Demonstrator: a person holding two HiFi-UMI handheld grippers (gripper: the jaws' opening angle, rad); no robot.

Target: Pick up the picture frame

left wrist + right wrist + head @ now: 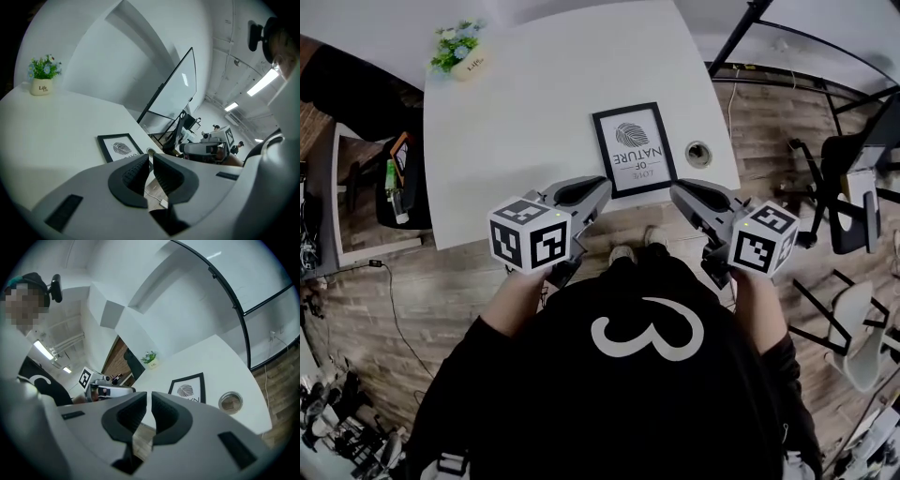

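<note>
The black picture frame [633, 150] with a leaf print lies flat near the front edge of the white table [534, 112]. My left gripper [600, 187] hangs just off that edge, by the frame's front left corner, jaws shut and empty. At the frame's front right corner my right gripper [678, 194] is also shut on nothing. The left gripper view has the frame [119, 147] just beyond the closed gripper [150, 158]. From the right gripper view, the frame [190, 389] lies past the closed gripper [150, 396]. Neither gripper touches the frame.
A small potted plant [459, 52] stands at the table's far left corner. A round cable hole [698, 153] sits right of the frame. Office chairs [853, 187] stand on the wooden floor at the right, and a shelf with clutter [394, 178] at the left.
</note>
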